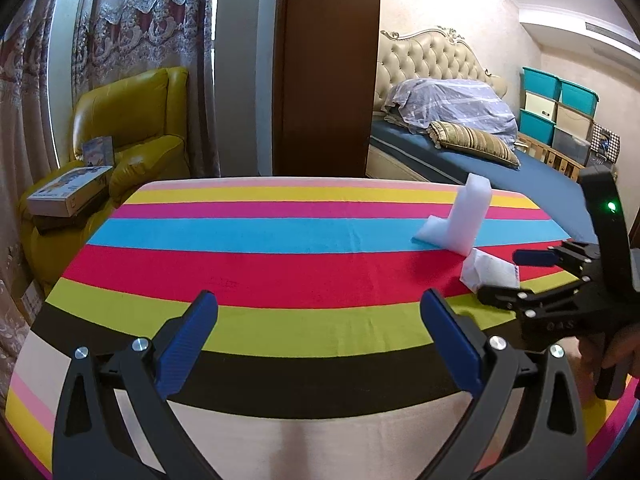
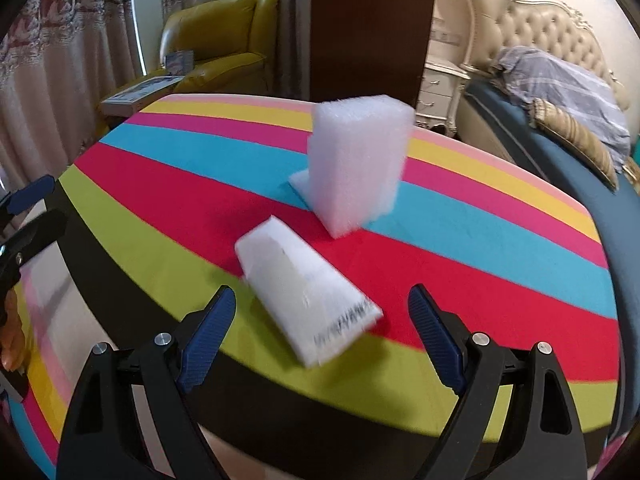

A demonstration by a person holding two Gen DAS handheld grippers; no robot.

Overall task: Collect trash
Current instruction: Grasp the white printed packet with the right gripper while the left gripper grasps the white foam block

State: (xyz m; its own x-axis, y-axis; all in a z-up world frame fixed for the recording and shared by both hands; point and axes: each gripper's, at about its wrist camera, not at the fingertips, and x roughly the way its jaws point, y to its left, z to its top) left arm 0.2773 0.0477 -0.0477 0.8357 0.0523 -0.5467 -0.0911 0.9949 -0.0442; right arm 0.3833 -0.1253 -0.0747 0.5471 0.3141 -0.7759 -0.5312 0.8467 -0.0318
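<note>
Two trash items on striped surface (image 1: 280, 232): white foam block (image 2: 356, 164) upright on blue and red stripes, far right; white paper packet (image 2: 308, 288) lying flat just near of it, apart. Right gripper (image 2: 322, 312) jaws wide apart, straddling packet's near end, pads not touching it. Left gripper (image 1: 318, 312) jaws wide apart, nothing between, over near-left stripes. Yellow armchair (image 1: 132, 120) far left, bed (image 1: 500, 152) far right.

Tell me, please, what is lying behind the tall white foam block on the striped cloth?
A flat white foam piece lies behind the upright foam block, touching its base. Only its corner shows; the block covers the rest.
</note>
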